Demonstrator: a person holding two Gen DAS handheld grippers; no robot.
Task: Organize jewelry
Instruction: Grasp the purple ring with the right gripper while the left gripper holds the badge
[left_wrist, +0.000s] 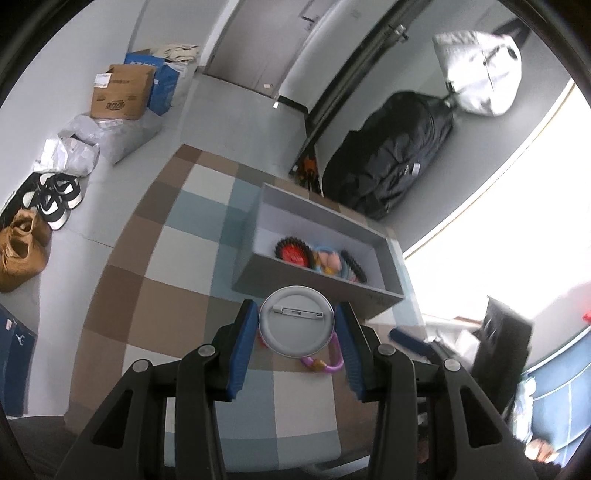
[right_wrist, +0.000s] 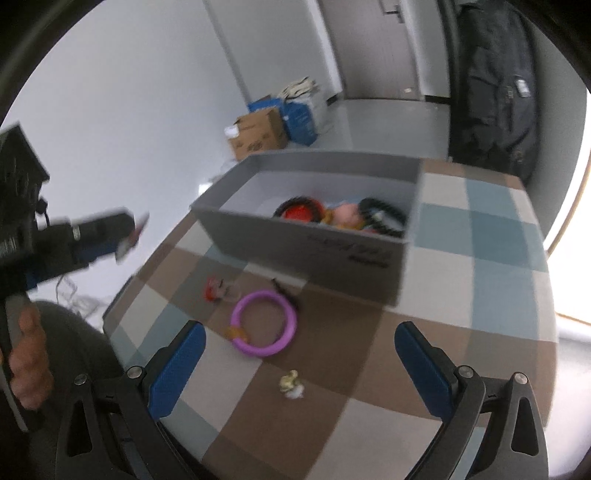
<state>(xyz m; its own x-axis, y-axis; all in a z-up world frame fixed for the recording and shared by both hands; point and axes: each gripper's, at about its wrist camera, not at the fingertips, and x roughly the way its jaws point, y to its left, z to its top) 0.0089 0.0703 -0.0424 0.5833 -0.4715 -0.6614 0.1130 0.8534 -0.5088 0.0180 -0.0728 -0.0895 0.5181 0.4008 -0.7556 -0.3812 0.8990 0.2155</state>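
We are gripping a round pin badge (left_wrist: 296, 320) in our left gripper (left_wrist: 296, 325), half hiding the purple ring (left_wrist: 325, 365); our right gripper (right_wrist: 300, 350) is gaping empty, the grey box's (right_wrist: 306, 243) contents blurring.

Pale grey floor (left_wrist: 229, 96) and plain white walls (right_wrist: 122, 122). Against the wall left of the checked bench (left_wrist: 147, 295): brown cardboard box (left_wrist: 122, 92), blue cartons (left_wrist: 162, 79), grey parcel bags (left_wrist: 96, 140), black-and-white trainers (left_wrist: 55, 199), tan shoes (left_wrist: 20, 243). Beyond the bench, a closed grey door (left_wrist: 258, 40). Right of it, a dark hanging coat (left_wrist: 395, 155), a white bag (left_wrist: 480, 70) above. Further right, glaring window light (left_wrist: 517, 221).
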